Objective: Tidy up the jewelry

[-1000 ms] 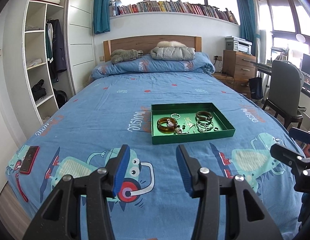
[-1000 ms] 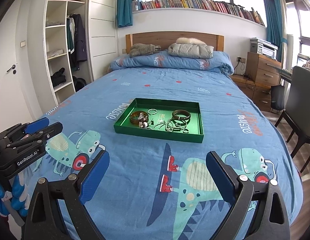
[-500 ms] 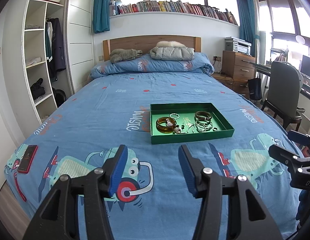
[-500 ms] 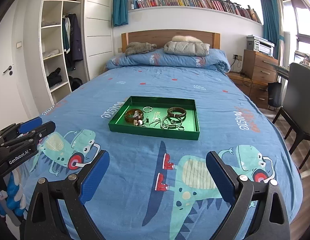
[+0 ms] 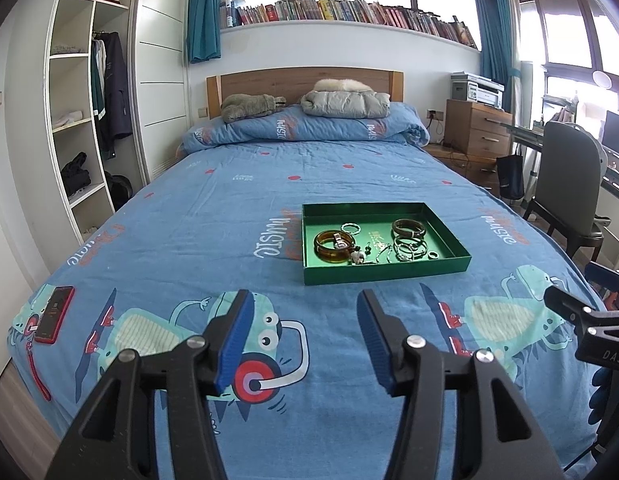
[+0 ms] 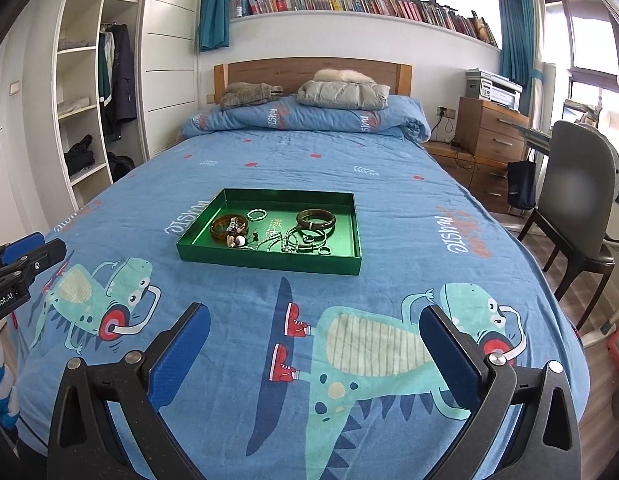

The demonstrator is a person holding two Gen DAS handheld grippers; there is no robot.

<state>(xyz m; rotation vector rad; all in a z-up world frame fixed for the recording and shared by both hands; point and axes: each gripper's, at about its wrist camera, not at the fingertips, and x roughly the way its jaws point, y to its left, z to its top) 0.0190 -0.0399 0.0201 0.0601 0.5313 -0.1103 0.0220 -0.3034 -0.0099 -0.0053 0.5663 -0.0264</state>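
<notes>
A green tray (image 5: 389,274) lies on the blue bedspread; it also shows in the right wrist view (image 6: 269,261). In it lie an amber bangle (image 5: 334,245), a dark brown bangle (image 5: 408,227), thin silver bangles (image 5: 409,249), a small ring (image 5: 433,255) and tangled chains. My left gripper (image 5: 305,312) is open and empty above the bed's near end, well short of the tray. My right gripper (image 6: 315,326) is wide open and empty, also short of the tray. Each gripper's body shows at the edge of the other's view.
A red phone (image 5: 54,314) lies at the bed's near left corner. A folded duvet, jacket and pillows lie at the headboard. An open wardrobe (image 5: 85,120) stands left. A chair (image 6: 581,208), desk and wooden drawers stand right.
Both grippers have drawn back slightly from the tray and risen a little. Both stay open and empty. The jewelry has not moved.
</notes>
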